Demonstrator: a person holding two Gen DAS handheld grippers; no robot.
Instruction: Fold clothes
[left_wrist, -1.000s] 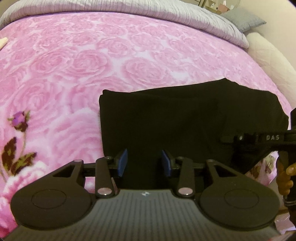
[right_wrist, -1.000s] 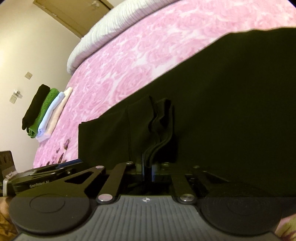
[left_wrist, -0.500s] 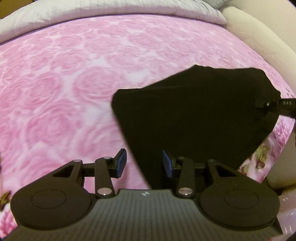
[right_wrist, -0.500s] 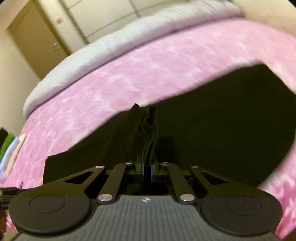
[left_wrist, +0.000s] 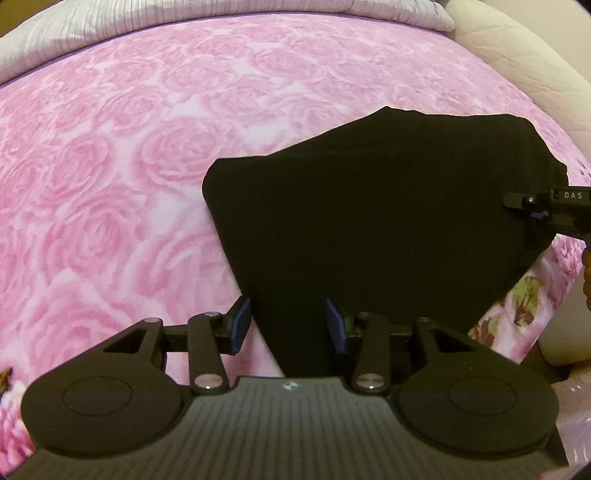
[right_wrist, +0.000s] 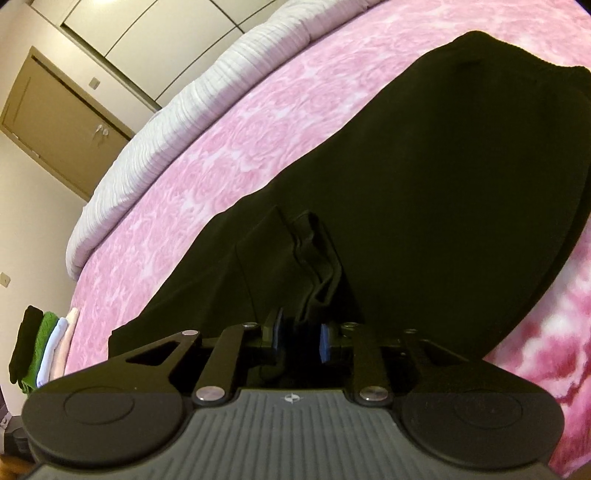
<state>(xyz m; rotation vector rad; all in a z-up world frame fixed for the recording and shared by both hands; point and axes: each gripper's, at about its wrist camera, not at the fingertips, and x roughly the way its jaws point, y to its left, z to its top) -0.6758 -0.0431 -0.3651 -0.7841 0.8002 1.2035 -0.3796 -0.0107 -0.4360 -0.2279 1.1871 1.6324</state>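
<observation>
Lying on the pink rose bedspread (left_wrist: 122, 192), the black garment (left_wrist: 376, 221) is seen as a flat dark panel with several layers stacked at its near edge, so a fold is judged to be in hand or just laid down. The left gripper (left_wrist: 289, 325) is held with its blue pads wide apart, a narrow tongue of the cloth running between them without being pinched. The right gripper (right_wrist: 300, 338) is seen with its pads a little apart around a bunched ridge of layered cloth; whether that ridge is gripped or merely straddled cannot be told for certain, though a gap is visible beside each pad.

Next, a smoothing of the panel or a fresh hold on an edge for a further fold is judged likely; which of the two is wanted cannot be settled. A row of folded items (right_wrist: 40, 350) is visible at the far end of the bed.

Compared with half a second ago, the right pads, then pressed tight on the bunched cloth, are now parted, and the garment is spread lower and flatter. The left pads are unchanged in width.
</observation>
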